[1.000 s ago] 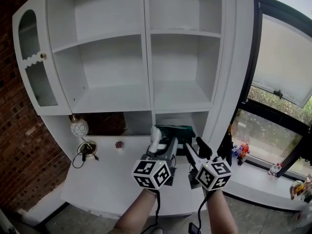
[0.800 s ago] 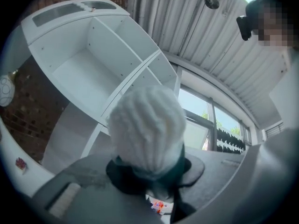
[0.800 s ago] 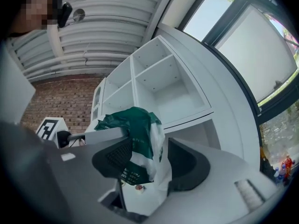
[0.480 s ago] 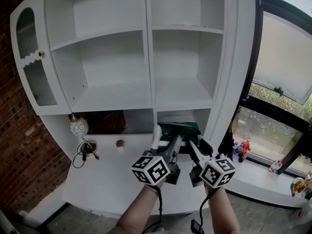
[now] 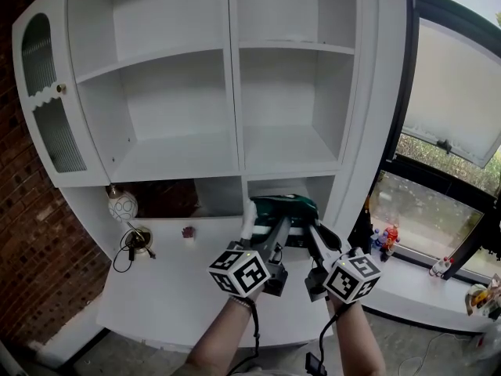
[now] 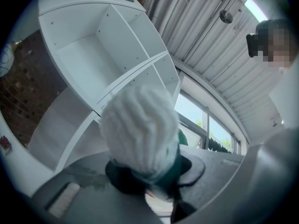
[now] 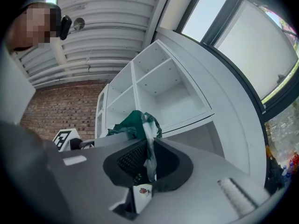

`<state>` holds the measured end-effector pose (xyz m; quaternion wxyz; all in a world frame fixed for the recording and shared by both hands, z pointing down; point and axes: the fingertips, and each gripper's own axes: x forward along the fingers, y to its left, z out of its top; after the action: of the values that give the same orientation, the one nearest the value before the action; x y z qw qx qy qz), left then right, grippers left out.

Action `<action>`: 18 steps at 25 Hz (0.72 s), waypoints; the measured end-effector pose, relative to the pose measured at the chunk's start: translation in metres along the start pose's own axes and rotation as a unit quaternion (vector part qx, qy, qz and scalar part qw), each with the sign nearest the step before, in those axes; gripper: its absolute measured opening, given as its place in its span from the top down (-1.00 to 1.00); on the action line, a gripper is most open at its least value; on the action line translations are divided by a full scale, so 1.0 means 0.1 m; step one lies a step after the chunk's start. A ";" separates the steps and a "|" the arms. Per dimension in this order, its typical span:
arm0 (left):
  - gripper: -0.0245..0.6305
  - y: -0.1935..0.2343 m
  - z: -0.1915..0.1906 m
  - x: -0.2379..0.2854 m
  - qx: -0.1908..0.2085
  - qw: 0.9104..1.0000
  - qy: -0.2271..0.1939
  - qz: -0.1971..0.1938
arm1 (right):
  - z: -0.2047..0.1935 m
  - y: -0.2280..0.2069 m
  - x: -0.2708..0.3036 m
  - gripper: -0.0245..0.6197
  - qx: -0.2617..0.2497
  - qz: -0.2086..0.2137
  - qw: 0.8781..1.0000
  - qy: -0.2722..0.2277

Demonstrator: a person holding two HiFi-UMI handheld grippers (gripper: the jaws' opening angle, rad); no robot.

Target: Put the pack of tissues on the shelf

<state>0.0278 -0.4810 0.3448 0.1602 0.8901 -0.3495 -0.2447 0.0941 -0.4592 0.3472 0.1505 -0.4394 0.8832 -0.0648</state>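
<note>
The pack of tissues (image 5: 279, 207), green wrapper with a white end, hangs above the white counter (image 5: 188, 288), in front of the shelf unit's low right opening. My left gripper (image 5: 263, 227) is shut on its white end (image 6: 140, 129), which fills the left gripper view. My right gripper (image 5: 312, 229) holds the other side. Its jaws are closing, with a thin flap of green wrapper (image 7: 148, 139) pinched between them. Above stand the white shelf unit's bare boards (image 5: 286, 152).
An open cabinet door (image 5: 43, 108) sticks out at the left. On the counter's left are a white round ornament (image 5: 123, 206), a cable with a round plug (image 5: 138, 242) and a small dark red thing (image 5: 188, 232). Small toys (image 5: 388, 241) line the window sill at right.
The right gripper's jaws have come together on the wrapper's flap. The pack and both grippers have risen slightly toward the shelf.
</note>
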 end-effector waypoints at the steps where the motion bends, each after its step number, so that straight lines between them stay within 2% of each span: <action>1: 0.57 0.01 0.00 0.00 0.005 1.000 0.001 0.002 | 0.00 0.00 0.00 0.82 0.003 0.002 1.000 -0.001; 5: 0.48 0.05 0.00 0.00 0.036 0.999 0.009 0.013 | 0.00 0.01 0.02 0.85 0.018 0.015 1.000 -0.006; 7: 0.37 0.07 0.01 0.00 0.052 0.998 0.013 0.018 | 0.02 0.03 0.03 0.85 0.022 0.019 1.000 -0.010; 15: -0.02 0.16 0.09 -0.12 0.091 0.995 0.019 0.028 | 0.11 0.14 0.04 0.87 0.005 0.036 0.999 -0.024; 18: -0.10 0.18 0.11 -0.20 0.108 0.993 0.024 0.030 | 0.16 0.16 0.04 0.87 0.007 0.039 0.999 -0.033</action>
<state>-0.0002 -0.4811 0.3503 0.0789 0.8968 -0.3967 -0.1791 0.0852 -0.4522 0.3277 0.1850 -0.4056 0.8937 -0.0507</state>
